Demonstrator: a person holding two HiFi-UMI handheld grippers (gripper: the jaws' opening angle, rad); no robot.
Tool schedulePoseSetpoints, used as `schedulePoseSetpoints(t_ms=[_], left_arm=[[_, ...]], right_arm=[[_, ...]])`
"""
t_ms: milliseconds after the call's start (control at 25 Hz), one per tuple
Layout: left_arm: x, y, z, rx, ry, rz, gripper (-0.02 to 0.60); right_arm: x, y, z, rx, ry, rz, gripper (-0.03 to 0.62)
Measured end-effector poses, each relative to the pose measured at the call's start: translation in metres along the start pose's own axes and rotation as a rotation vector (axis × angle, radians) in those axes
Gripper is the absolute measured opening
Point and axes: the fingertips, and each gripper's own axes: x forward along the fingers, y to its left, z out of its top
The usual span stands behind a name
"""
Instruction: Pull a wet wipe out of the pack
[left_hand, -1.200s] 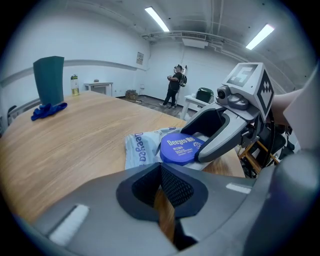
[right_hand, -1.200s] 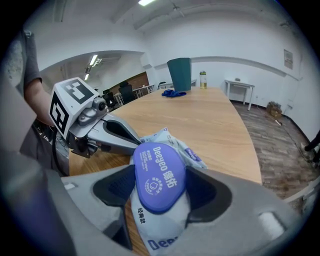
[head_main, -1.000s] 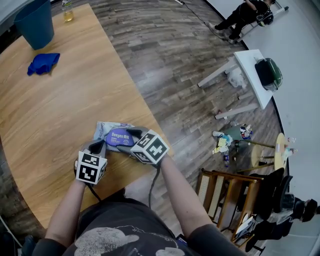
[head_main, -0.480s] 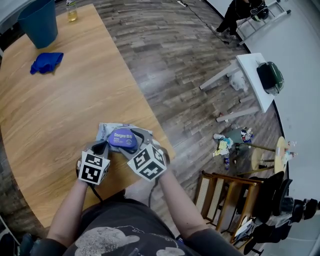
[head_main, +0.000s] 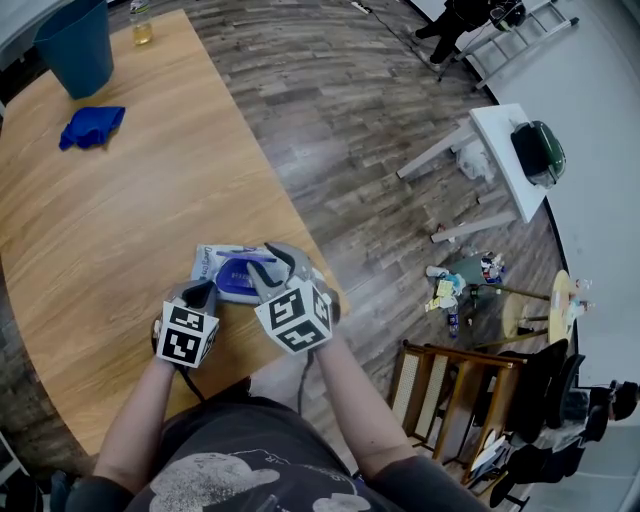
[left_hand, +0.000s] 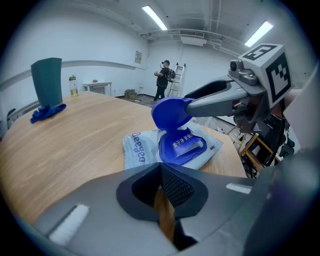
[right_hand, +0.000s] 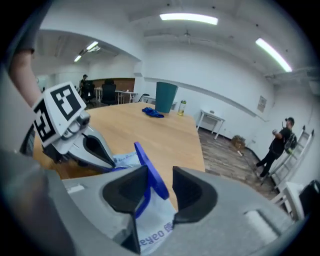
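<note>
The wet wipe pack (head_main: 212, 260) lies flat on the wooden table (head_main: 120, 210) near its front right edge. Its blue flip lid (left_hand: 170, 112) stands raised off the blue opening frame (left_hand: 182, 147). My right gripper (head_main: 268, 262) reaches over the pack with that lid (right_hand: 150, 172) between its jaws. The jaws have just been closing; the lid leans on one pad and a gap shows to the other. My left gripper (head_main: 203, 292) is shut on nothing, its tip at the pack's near left edge (left_hand: 137, 150). No wipe shows outside the pack.
A dark blue bin (head_main: 75, 45), a blue cloth (head_main: 92, 127) and a small bottle (head_main: 145, 25) sit at the table's far end. The table's edge (head_main: 300, 225) runs just right of the pack. On the floor beyond are a white table (head_main: 505, 140) and chairs (head_main: 470, 390).
My right gripper rose and rolled, its jaws narrowed, and the blue lid went from lying shut on the pack to standing up. The left gripper stayed still.
</note>
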Motion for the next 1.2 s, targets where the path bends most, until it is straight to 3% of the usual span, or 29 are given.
schedulePoseSetpoints(t_ms=[80, 600, 960, 1120, 1200], left_arm=[[0.0, -0.001, -0.001, 0.001, 0.003, 0.0, 0.017], [0.001, -0.001, -0.002, 0.004, 0.008, 0.002, 0.017], [0.001, 0.0, -0.002, 0.019, 0.003, 0.017, 0.018], [-0.007, 0.001, 0.007, 0.015, -0.055, 0.041, 0.018], [-0.015, -0.003, 0.018, 0.054, -0.114, 0.052, 0.02]], right_arm=[[0.009, -0.008, -0.003, -0.023, 0.002, -0.034, 0.143], [0.043, -0.039, -0.027, 0.168, 0.061, -0.111, 0.187], [0.021, -0.038, -0.031, 0.241, 0.014, -0.156, 0.186], [-0.002, -0.037, -0.033, 0.285, -0.041, -0.181, 0.178], [-0.015, -0.034, -0.034, 0.3, -0.062, -0.19, 0.169]])
